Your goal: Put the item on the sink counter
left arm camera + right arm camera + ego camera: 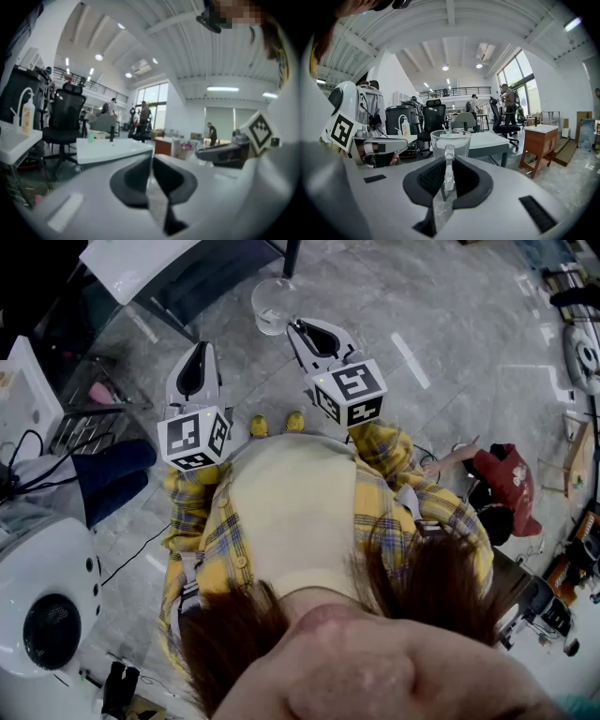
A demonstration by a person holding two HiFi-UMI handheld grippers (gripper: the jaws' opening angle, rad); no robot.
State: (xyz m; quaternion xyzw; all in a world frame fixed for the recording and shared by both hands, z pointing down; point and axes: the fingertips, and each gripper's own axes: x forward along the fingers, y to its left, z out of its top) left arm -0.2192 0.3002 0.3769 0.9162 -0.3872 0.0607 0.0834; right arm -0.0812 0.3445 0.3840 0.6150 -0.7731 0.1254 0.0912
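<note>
A clear glass mug (272, 305) hangs above the grey floor, in front of the person's feet. My right gripper (298, 329) is shut on its handle. In the right gripper view the mug (450, 142) stands upright just past the jaws, and the glass handle (449, 165) is pinched between the dark pads of the right gripper (448, 177). My left gripper (199, 348) is held level beside it, to the left. In the left gripper view the left gripper (151, 174) has its pads together with nothing between them.
A white table (141, 263) stands ahead, also visible as table (490, 140). A white counter (14, 140) with a soap bottle (26, 117) is at the left. A wooden cabinet (539, 140) stands right. A white appliance (47, 606) and a seated person (506, 479) flank me.
</note>
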